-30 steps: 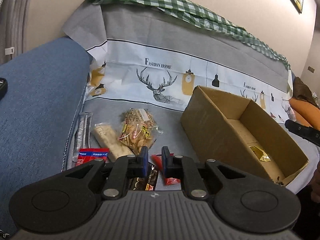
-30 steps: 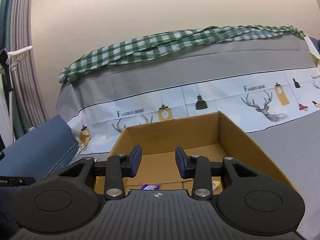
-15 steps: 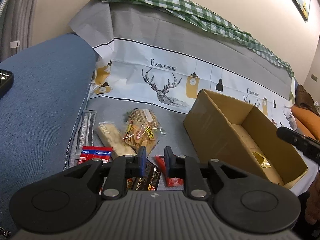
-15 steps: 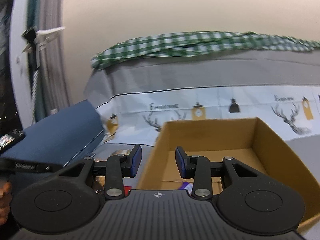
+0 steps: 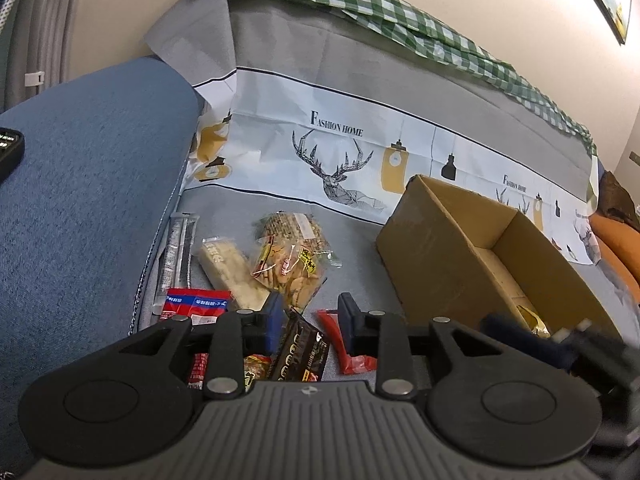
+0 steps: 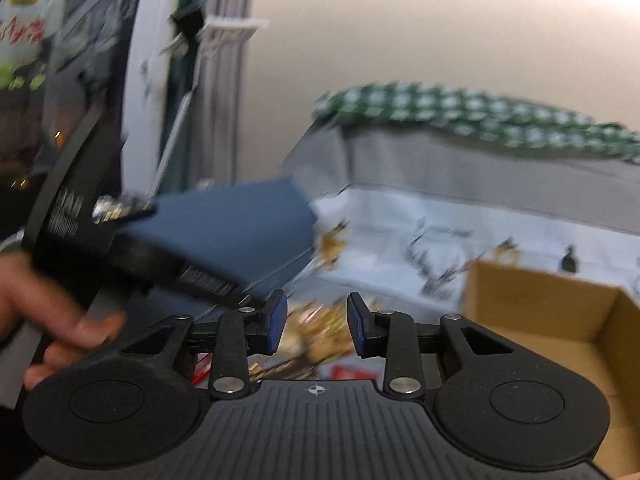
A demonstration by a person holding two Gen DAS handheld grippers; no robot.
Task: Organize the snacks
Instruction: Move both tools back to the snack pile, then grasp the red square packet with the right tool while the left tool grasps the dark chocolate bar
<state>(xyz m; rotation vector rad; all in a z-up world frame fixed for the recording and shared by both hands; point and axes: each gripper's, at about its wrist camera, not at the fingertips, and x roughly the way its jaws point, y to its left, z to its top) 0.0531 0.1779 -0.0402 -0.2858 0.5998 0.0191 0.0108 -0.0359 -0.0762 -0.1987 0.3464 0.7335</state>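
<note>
Grey sofa cover (image 5: 360, 248) carries a heap of snack packets (image 5: 280, 264) by its left edge against the blue armrest (image 5: 88, 184): clear cracker bags, a red sachet, a dark wrapper. Toward the right edge stands an open cardboard box (image 5: 472, 264), bare cover between them. Left gripper (image 5: 307, 320) hangs over the heap, jaws apart, empty. Right gripper (image 6: 316, 324), blurred, is likewise spread and empty.
</note>
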